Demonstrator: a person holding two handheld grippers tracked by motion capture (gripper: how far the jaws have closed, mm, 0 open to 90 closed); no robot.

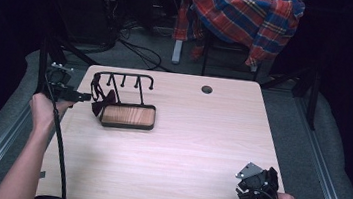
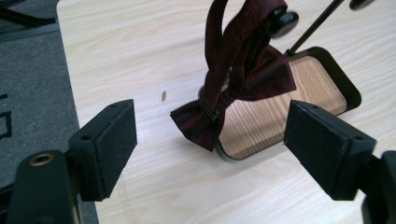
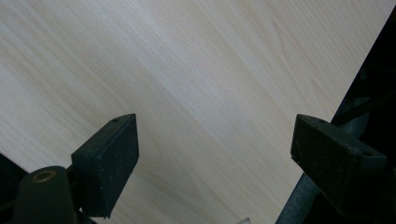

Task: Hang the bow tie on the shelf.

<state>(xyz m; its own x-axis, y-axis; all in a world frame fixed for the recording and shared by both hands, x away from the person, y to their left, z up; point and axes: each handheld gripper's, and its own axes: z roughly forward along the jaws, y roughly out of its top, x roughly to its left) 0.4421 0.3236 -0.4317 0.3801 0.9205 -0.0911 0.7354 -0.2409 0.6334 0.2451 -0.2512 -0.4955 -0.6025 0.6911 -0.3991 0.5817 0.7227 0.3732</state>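
Now we hold our left gripper [image 2: 210, 140] spread before the bow tie [image 2: 233, 88] hanging on the rack [image 1: 125, 93] at ten o'clock; our right gripper [image 3: 215, 154] gapes at five o'clock over the table [image 1: 196, 132].

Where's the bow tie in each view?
High view: the bow tie hangs at the left end of the rack, upper left of the table.
Left gripper view: centre top, ahead of the open jaws.
Right gripper view: bare table top.
Shared landmark: wooden tray under the tie.
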